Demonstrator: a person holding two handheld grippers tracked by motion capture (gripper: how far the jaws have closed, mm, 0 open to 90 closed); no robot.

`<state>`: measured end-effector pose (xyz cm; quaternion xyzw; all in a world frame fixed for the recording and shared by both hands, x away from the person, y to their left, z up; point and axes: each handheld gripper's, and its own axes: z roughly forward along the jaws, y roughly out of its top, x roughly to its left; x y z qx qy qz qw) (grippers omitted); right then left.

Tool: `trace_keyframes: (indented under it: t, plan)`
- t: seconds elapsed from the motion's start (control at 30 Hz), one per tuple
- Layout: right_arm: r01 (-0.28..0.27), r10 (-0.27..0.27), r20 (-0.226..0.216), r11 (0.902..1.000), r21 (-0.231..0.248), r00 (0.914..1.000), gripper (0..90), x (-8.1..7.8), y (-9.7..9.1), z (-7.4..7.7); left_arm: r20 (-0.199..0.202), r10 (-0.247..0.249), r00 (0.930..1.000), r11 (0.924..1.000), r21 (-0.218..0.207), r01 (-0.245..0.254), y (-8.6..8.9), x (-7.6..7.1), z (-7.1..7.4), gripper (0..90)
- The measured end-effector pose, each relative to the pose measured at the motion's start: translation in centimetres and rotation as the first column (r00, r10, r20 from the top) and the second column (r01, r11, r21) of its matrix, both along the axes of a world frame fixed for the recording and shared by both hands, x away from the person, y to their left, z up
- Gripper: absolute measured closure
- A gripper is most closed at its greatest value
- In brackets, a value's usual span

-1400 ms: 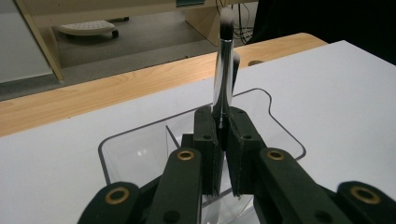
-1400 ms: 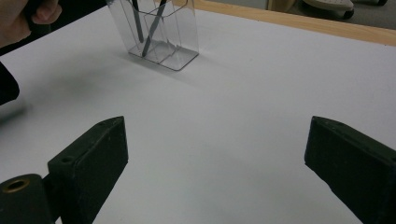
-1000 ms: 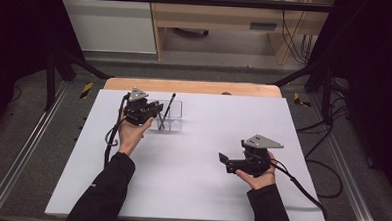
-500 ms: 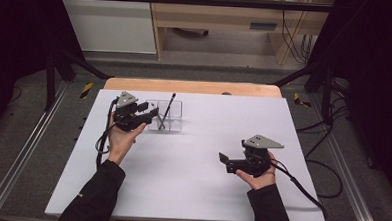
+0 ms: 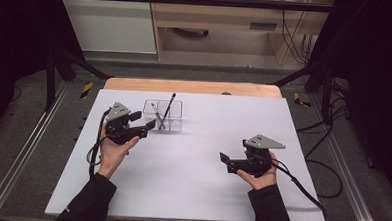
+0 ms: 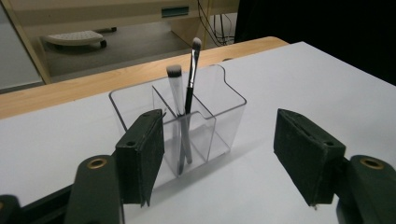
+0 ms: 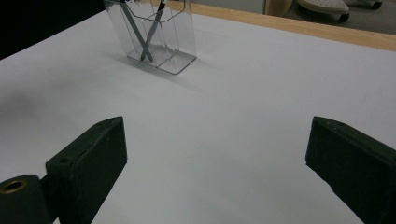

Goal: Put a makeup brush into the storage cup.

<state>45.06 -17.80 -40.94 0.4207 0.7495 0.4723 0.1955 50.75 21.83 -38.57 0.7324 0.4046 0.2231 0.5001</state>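
Two brushes in holder

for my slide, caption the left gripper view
Open left gripper facing a clear acrylic organizer holding two makeup brushes.

Brush tips cut off at the frame edge

In the right gripper view, the clear organizer is running past the top edge, hiding the two makeup brushes' heads.

Clear organizer on white table
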Motion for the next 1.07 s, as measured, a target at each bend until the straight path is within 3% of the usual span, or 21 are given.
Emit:
trace_keyframes:
  t: [0.27,0.3,0.93,1.07]
  plan:
    - [0.004,-0.004,0.003,1.0,0.001,1.0,5.9,-0.1,-0.2,0.1,-0.017,-0.034,0.9993,0.9993,-0.018,0.034,0.3,-1.4,-0.8,26.2]
    - [0.003,-0.003,0.003,1.0,0.0,1.0,5.9,-0.1,-0.2,0.1,-0.024,-0.038,0.999,0.9993,-0.003,0.038,0.3,-1.6,-0.9,25.6]
    - [0.02,-0.02,-0.004,0.9997,0.014,0.9998,5.9,-0.5,-1.3,0.0,-0.053,-0.027,0.9983,0.9991,0.031,0.029,2.2,-4.7,-3.4,12.5]
    - [0.02,-0.02,-0.006,0.9997,0.014,0.9998,5.9,-0.5,-1.3,-0.1,-0.057,-0.021,0.9982,0.9995,0.022,0.022,2.6,-5.0,-3.7,11.7]
